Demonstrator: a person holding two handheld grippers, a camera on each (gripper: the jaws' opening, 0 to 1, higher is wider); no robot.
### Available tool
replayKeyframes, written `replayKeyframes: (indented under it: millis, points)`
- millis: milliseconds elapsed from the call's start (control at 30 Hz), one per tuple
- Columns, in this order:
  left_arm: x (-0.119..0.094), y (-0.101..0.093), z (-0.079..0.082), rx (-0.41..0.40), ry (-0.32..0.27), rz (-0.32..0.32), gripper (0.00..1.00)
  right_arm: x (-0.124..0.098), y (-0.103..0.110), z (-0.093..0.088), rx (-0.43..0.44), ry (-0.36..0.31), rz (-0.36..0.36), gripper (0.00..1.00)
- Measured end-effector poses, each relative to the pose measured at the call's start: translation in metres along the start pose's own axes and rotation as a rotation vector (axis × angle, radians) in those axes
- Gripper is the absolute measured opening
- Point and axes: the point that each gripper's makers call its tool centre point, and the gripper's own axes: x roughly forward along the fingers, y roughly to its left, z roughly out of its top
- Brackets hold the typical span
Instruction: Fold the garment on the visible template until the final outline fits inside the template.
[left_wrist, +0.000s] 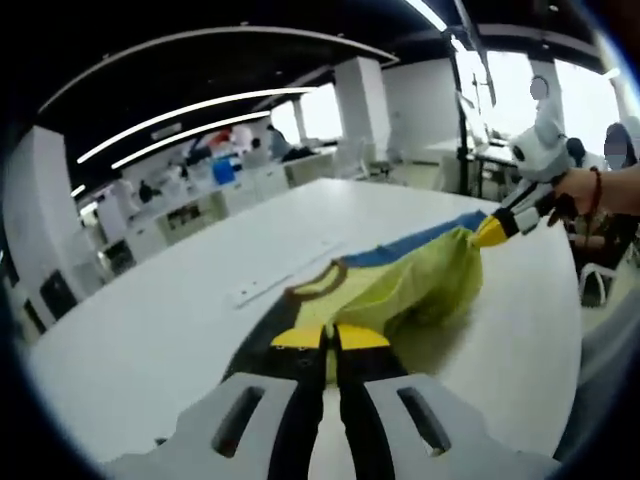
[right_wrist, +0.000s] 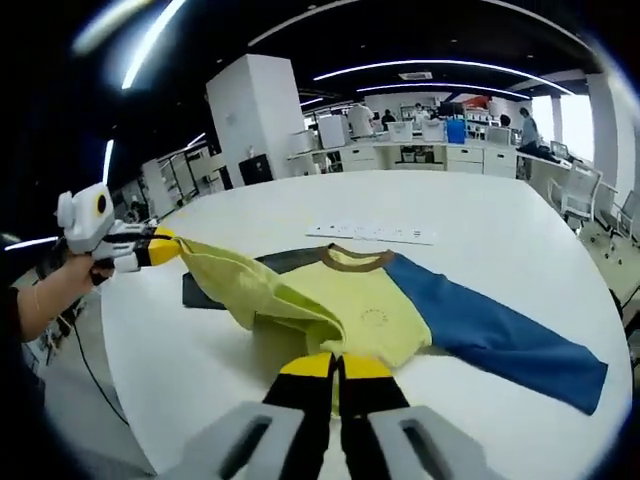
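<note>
Item: garment (right_wrist: 370, 305), yellow body with a blue sleeve (right_wrist: 500, 335) and brown collar, on the white worktop (right_wrist: 500, 225). It lies over a dark template (right_wrist: 200, 290), whose edge shows at 9 o'clock of the body.

Left gripper (left_wrist: 328, 337): fingers pressed together on the hem at the near edge.

Right gripper (right_wrist: 336, 366): fingers likewise closed on yellow cloth. In the right gripper view, the other gripper holds a lifted yellow corner at 10 o'clock.

Governing relation: the blue sleeve runs long toward 4 o'clock, well outside the template. Judgement: the right gripper is nearer it.
</note>
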Motion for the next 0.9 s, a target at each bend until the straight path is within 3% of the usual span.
replayKeyframes:
  millis: [267,533,900]
  points:
    - [-0.03,-0.016,-0.01,0.009,0.011,-0.031,0.0,-0.027,0.009,-0.012,-0.085,0.032,0.024,0.0]
    - [-0.053,-0.036,-0.034,-0.025,0.05,-0.059,0.0,-0.048,0.022,-0.022,-0.127,0.047,0.056,0.0]
    - [-0.082,-0.054,-0.062,-0.045,0.094,-0.077,0.0,-0.063,0.049,-0.053,-0.171,0.097,0.13,0.0]
